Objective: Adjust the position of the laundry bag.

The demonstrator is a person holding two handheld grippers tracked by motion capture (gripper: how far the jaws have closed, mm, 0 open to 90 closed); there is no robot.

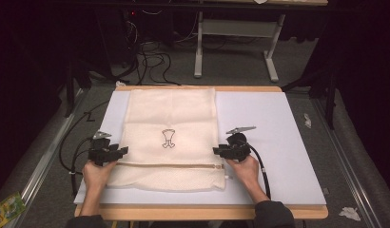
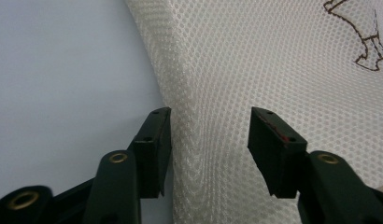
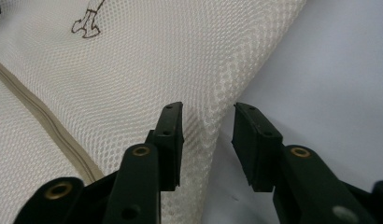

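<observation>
High view: the cream mesh laundry bag with a tan zipper and small dark emblem (image 1: 170, 137) lies flat on the pale lavender table mat (image 1: 274, 142), the left gripper (image 1: 121, 151) at its 9 o'clock edge, the right gripper (image 1: 217, 151) at its 3 o'clock edge. Left gripper view: jaws part-open astride the bag's edge, mesh puckering between them, not yet pinched (a shallow bite may slip off when lifted). Right gripper view: jaws likewise part-open over the folded hem, so one layer alone might get caught, or uneven bites could skew the bag.

Mesh bag (image 1: 170, 137) lies flat on the board (image 1: 274, 142), left gripper (image 1: 118, 152) at its left edge, right gripper (image 1: 218, 151) at its right edge.
</observation>
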